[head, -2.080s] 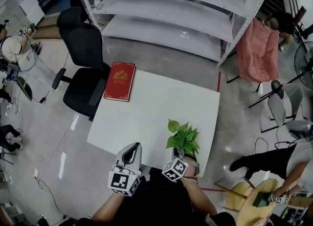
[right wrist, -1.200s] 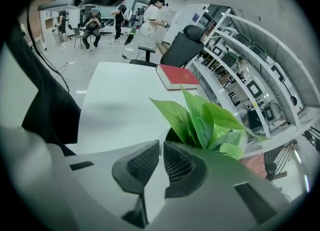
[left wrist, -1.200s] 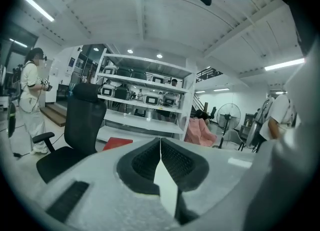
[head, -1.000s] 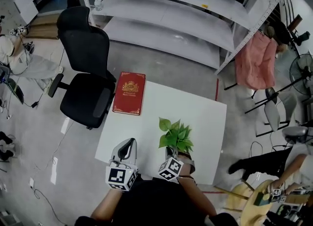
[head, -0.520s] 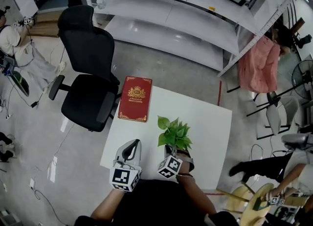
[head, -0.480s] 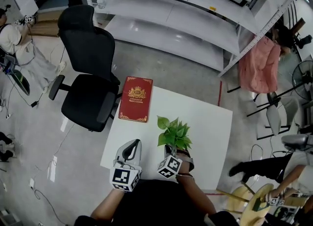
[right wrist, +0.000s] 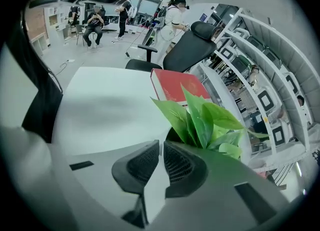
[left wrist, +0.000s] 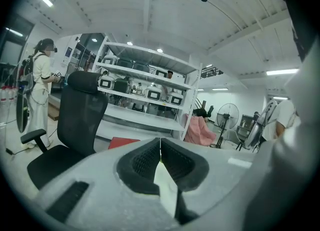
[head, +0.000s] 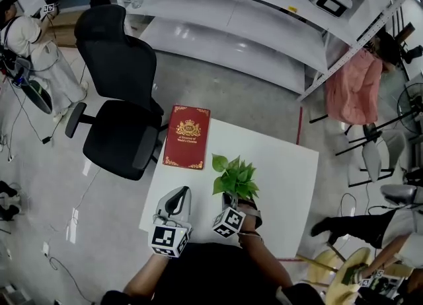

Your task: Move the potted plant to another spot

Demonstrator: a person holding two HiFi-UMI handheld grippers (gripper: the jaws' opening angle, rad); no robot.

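Rightward, bare table point(head: 288, 186) beside potted plant point(head: 234, 178).

Potted plant point(head: 234, 177) nearer red book point(head: 188, 136)

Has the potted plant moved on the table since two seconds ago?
Yes. The potted plant has moved left, toward the red book and away from the right edge of the table.

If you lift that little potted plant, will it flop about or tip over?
The potted plant has thin leaves, which would probably flex and sway. Its foliage overhangs a small pot, so, gripped at one edge by the right gripper, it might tilt. It likely weighs little.
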